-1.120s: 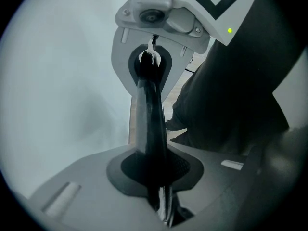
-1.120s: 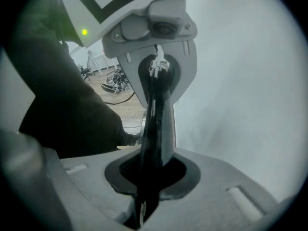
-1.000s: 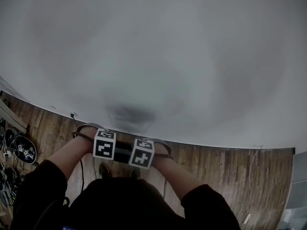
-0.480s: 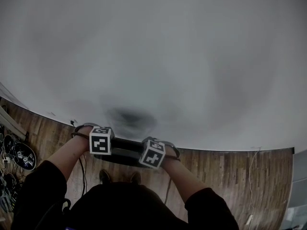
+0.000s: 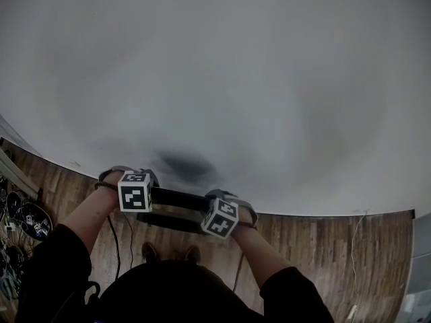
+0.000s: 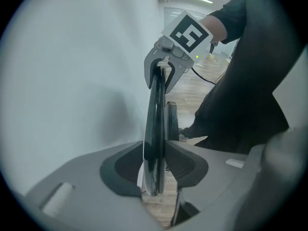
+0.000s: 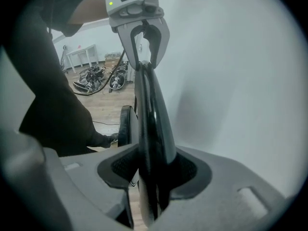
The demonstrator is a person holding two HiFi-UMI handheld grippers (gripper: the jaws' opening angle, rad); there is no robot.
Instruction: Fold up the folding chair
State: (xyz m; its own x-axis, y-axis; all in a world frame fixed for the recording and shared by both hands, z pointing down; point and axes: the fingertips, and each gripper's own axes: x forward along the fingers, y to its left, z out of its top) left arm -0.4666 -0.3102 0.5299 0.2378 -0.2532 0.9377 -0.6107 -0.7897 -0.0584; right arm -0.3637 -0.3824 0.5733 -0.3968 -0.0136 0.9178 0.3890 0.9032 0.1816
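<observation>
White wall [image 5: 215,79] just behind the chair [image 5: 178,198]. The left gripper [image 6: 156,172] and right gripper [image 7: 151,177] straddle its top edge, jaws opening. It looks stiff, slick and fairly light; hold that edge.

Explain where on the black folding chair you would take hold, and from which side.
Probably its thin top edge, from above, jaws straddling both faces: the chair stands upright and narrow there. The left hand-held gripper and right hand-held gripper sit so, jaws opening around it.

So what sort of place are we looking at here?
Probably an indoor workroom or lab: wood-plank floor, a plain white wall, and cables and gear heaped on the floor.
</observation>
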